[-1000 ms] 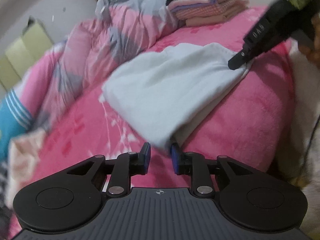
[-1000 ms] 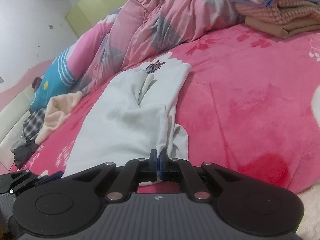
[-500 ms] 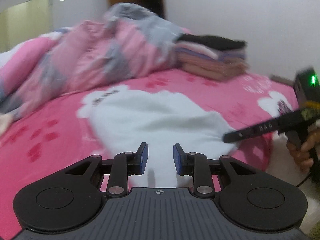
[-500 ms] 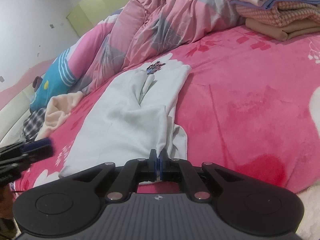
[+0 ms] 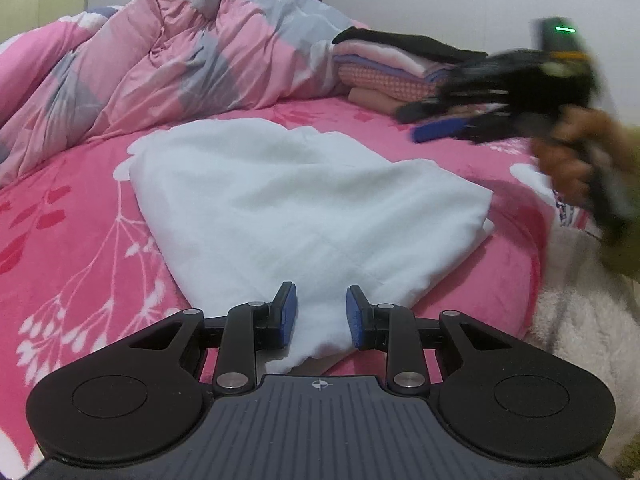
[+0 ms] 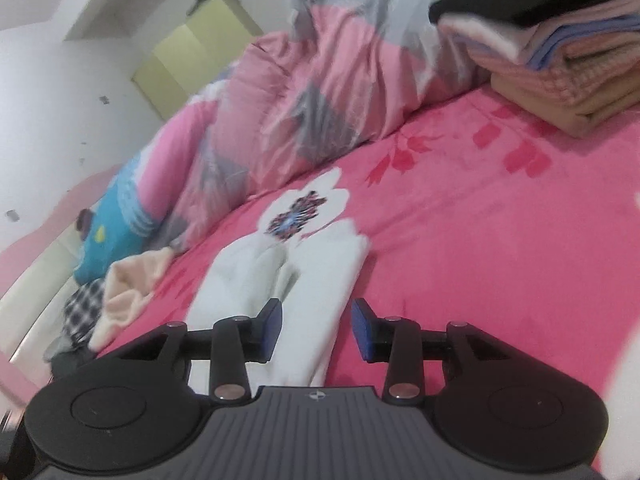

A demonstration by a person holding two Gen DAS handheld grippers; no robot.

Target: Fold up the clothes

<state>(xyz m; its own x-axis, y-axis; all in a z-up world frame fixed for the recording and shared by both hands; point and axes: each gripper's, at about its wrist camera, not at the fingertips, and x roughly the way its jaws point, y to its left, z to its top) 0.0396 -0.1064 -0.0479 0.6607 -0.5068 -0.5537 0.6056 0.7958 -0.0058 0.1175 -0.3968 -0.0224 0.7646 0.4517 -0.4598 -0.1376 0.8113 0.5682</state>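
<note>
Just ahead of the left gripper, jaws spread and empty, the white garment lay folded over on the bed; right gripper also spread, so next likely re-gripping an edge.

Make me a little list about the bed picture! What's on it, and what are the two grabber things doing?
white garment: lying folded on the pink bedsheet
left gripper: open, its blue pads either side of the garment's near end
right gripper: open, over the garment, holding nothing
folded clothes stack: at the far side, black piece on top
pink and grey quilt: bunched up behind the garment
</note>
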